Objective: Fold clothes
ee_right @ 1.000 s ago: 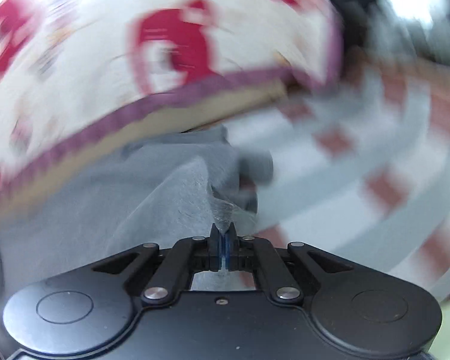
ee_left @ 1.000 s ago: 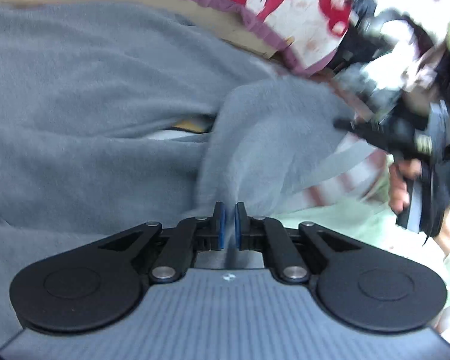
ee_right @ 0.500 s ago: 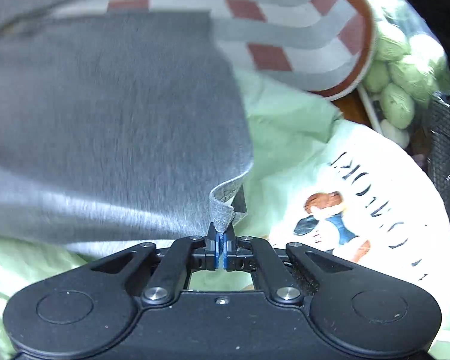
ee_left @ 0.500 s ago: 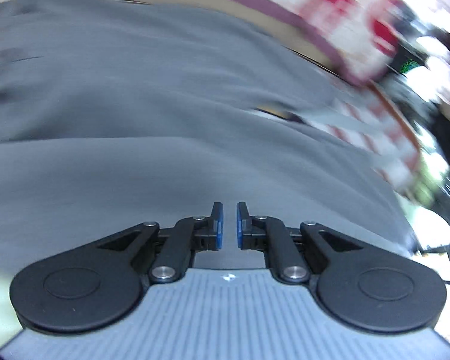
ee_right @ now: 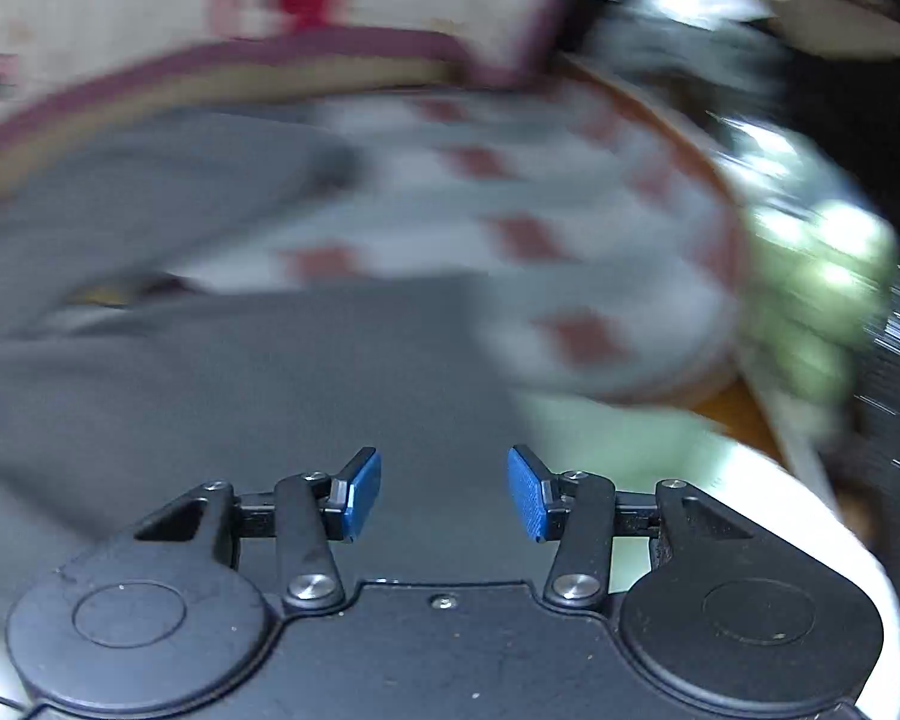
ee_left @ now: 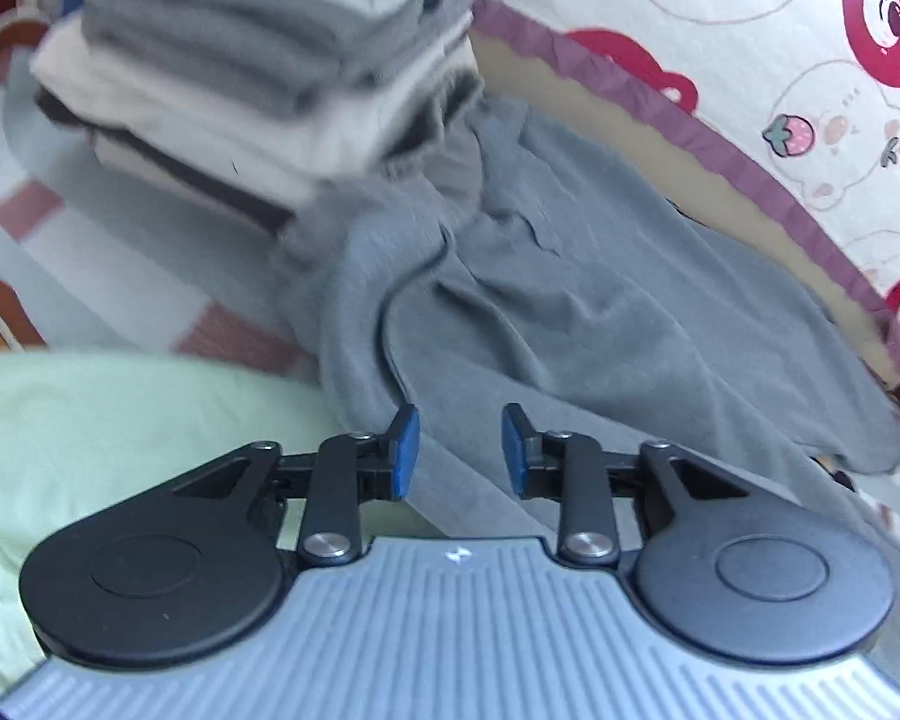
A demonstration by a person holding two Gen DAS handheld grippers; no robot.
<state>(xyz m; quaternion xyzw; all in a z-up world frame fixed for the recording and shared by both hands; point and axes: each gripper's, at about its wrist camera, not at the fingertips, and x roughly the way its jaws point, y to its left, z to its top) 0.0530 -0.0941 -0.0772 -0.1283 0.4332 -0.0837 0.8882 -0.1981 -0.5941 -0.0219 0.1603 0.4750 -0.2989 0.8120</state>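
Observation:
A grey garment [ee_left: 570, 312] lies spread and wrinkled on the striped surface, running from the folded stack toward my left gripper [ee_left: 456, 450]. The left gripper is open and empty, its blue pads [ee_left: 405, 450] just above the garment's near edge. In the blurred right wrist view the same grey garment [ee_right: 270, 372] lies flat under my right gripper [ee_right: 444, 492], which is open and empty, with its pads [ee_right: 525, 492] wide apart.
A stack of folded grey and cream clothes [ee_left: 258, 60] stands at the back left. A cartoon-print cushion with purple trim [ee_left: 780, 60] borders the right. A pale green garment [ee_left: 90, 420] lies at the front left. A red-and-grey striped cloth [ee_right: 540, 228] covers the surface; green balls [ee_right: 810, 276] sit right.
My right gripper has let go of the grey garment's corner and opened wide. My left gripper has opened from nearly shut and swung toward the folded stack.

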